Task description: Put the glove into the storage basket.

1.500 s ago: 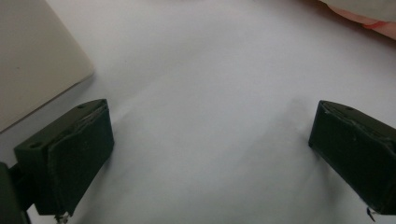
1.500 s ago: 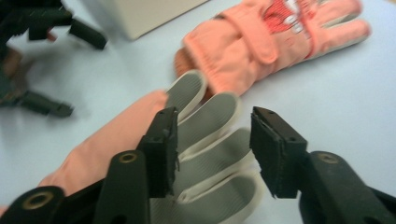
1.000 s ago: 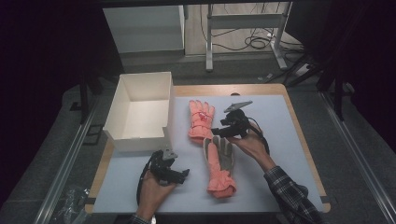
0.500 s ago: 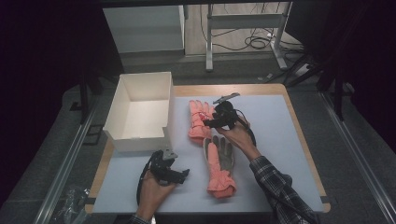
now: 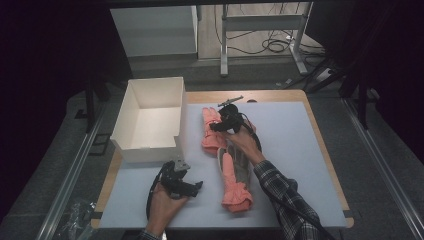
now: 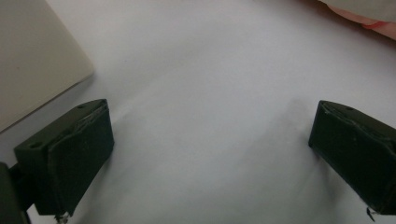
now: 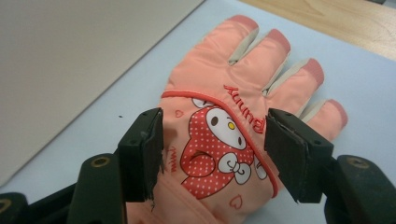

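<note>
Two pink gloves lie on the white mat. The far glove (image 5: 210,131) lies back up, with a cartoon bunny print (image 7: 219,135) and its fingers pointing away. The near glove (image 5: 236,175) lies palm up, grey on pink. My right gripper (image 5: 220,124) hovers low over the far glove; its jaws (image 7: 215,135) straddle the bunny print, have just been opening, and do not press on the fabric. My left gripper (image 5: 192,187) rests near the mat's front left, open (image 6: 210,135), with bare mat between its jaws.
An open white cardboard box (image 5: 176,115) stands at the mat's far left, close beside the far glove; its wall (image 7: 70,46) shows in the right gripper view and its corner (image 6: 32,56) in the left gripper view. A cable trails from each gripper. Dark floor surrounds the table.
My right gripper has moved left from over the near glove's fingers to above the far glove, and a little lower. The left gripper and both gloves have stayed put.
</note>
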Motion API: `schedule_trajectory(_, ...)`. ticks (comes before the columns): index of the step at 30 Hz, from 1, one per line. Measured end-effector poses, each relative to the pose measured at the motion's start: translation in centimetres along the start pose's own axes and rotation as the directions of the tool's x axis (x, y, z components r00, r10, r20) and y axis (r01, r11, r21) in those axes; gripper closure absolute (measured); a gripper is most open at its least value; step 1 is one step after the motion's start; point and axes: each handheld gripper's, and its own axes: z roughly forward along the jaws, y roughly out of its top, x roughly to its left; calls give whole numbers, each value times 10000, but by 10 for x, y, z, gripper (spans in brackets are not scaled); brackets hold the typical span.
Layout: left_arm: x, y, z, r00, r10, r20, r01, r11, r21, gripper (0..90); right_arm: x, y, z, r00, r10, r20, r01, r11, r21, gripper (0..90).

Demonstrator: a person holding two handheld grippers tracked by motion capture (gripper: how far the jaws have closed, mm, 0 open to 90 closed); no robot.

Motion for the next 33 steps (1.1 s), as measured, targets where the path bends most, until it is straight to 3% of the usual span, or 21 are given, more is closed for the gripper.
schedule_trajectory(4,0,0,0,10000,10,-2,-10,10000,1,1,-3,-5,16,9999,-23,117,18,9992,392,381)
schedule_trajectory(7,0,0,0,10000,12,-3,-12,10000,2,1,-6,-4,17,9999,-23,-114,29,9986,524,496)
schedule_trajectory(8,0,0,0,10000,12,-3,-12,10000,2,1,-6,-4,17,9999,-23,-114,29,9986,524,496)
schedule_trajectory(9,0,0,0,10000,10,-1,-10,10000,1,1,-8,-3,15,9996,111,-271,-95,9983,576,630)
schedule_trajectory(10,0,0,0,10000,10,-3,-10,10000,0,1,-7,-3,15,9994,143,-323,-126,9986,509,692)
schedule_trajectory(11,0,0,0,10000,10,-3,-10,10000,0,1,-7,-3,15,9994,143,-323,-126,9986,509,692)
schedule_trajectory(12,0,0,0,10000,10,-4,-10,10000,0,1,-5,-3,13,9999,31,-165,-24,9990,440,786)
schedule_trajectory(13,0,0,0,10000,12,-5,-12,10000,2,1,-4,-3,12,9999,28,-100,-24,9993,385,819)
schedule_trajectory(21,0,0,0,10000,4,-1,-4,10000,2,1,-8,-1,4,9981,538,-294,-532,9984,205,860)
schedule_trajectory(33,0,0,0,10000,22,-8,-22,10000,21,1,-24,10,-25,9925,1107,-509,-1135,9920,-554,862)
